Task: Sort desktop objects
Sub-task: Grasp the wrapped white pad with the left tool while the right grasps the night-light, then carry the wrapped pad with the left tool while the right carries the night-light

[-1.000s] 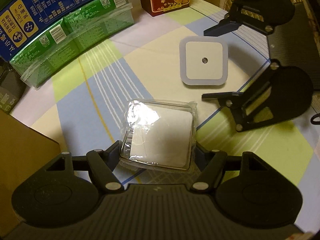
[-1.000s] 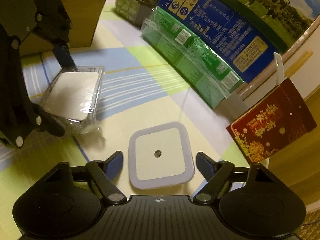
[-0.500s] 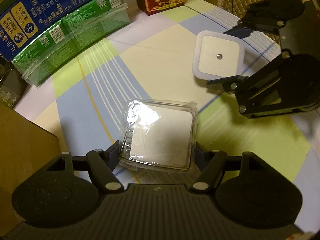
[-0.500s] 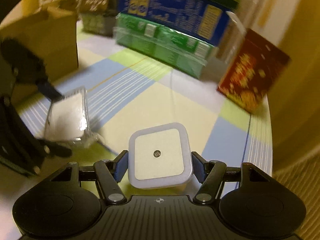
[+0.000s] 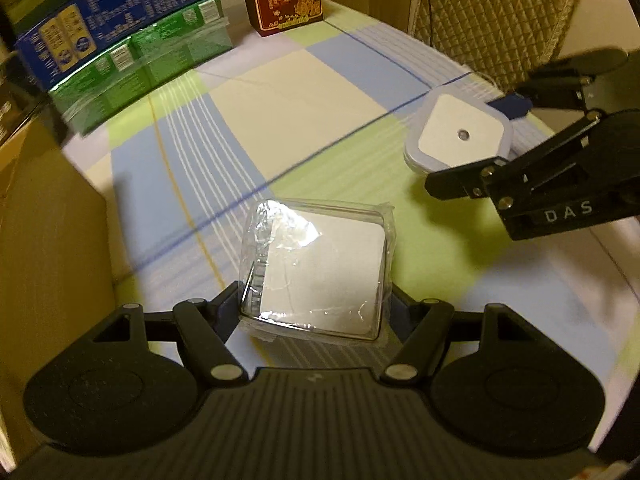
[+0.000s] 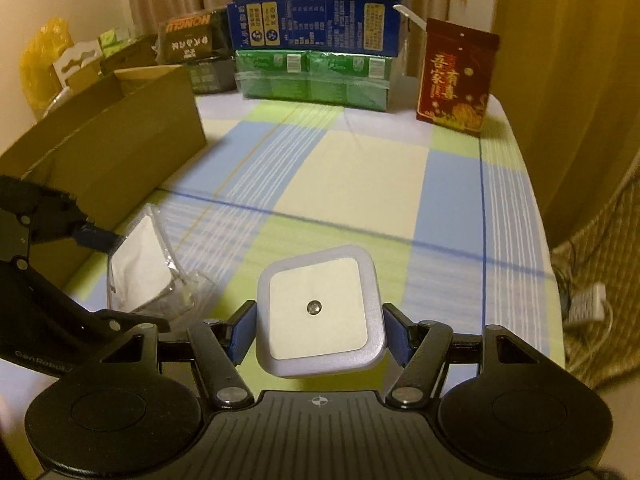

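Observation:
My left gripper (image 5: 316,304) is shut on a white square pad in clear plastic wrap (image 5: 320,272) and holds it above the checked tablecloth. The wrapped pad also shows in the right wrist view (image 6: 140,272), with the left gripper (image 6: 96,272) at its sides. My right gripper (image 6: 318,332) is shut on a white square night light with a small round sensor (image 6: 318,312), lifted off the cloth. The night light also shows in the left wrist view (image 5: 460,136), held by the right gripper (image 5: 484,136) at the right.
An open cardboard box (image 6: 108,136) stands at the left. Stacked green cartons (image 6: 312,80) and a blue carton (image 6: 316,26) line the back, beside a red box (image 6: 456,80). The table's right edge (image 6: 536,216) drops to a quilted mat with a power strip (image 6: 588,304).
My right gripper closed on the night light, lifted it and swung it to face the back of the table. My left gripper kept its hold on the wrapped pad and rose.

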`<control>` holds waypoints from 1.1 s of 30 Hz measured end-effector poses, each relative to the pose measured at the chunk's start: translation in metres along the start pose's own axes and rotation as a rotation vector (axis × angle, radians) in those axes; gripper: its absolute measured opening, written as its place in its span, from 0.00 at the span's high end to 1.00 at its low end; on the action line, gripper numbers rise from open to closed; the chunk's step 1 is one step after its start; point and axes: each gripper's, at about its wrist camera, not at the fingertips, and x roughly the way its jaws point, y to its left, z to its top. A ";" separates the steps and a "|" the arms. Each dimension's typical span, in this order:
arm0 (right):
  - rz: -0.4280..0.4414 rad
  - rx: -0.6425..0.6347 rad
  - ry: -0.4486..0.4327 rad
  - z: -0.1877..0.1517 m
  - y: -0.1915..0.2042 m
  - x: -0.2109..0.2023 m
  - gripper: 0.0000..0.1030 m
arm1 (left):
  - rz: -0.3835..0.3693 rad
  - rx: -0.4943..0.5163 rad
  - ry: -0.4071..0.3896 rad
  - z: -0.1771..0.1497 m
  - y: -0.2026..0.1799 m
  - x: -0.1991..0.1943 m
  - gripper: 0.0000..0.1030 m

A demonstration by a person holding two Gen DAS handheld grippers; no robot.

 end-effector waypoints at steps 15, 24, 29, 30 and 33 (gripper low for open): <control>-0.006 0.164 0.017 -0.063 0.039 -0.074 0.39 | 0.001 -0.219 -0.097 -0.078 -0.016 -0.089 0.33; -0.009 0.165 0.004 -0.075 0.063 -0.103 0.39 | 0.043 -0.280 -0.148 -0.104 -0.022 -0.126 0.33; -0.002 0.165 -0.016 -0.072 0.076 -0.114 0.39 | 0.045 -0.305 -0.172 -0.115 -0.023 -0.141 0.33; -0.001 0.163 -0.019 -0.071 0.079 -0.116 0.39 | 0.047 -0.307 -0.176 -0.117 -0.024 -0.144 0.33; 0.005 0.150 -0.029 -0.067 0.088 -0.121 0.39 | 0.050 -0.305 -0.183 -0.123 -0.025 -0.152 0.33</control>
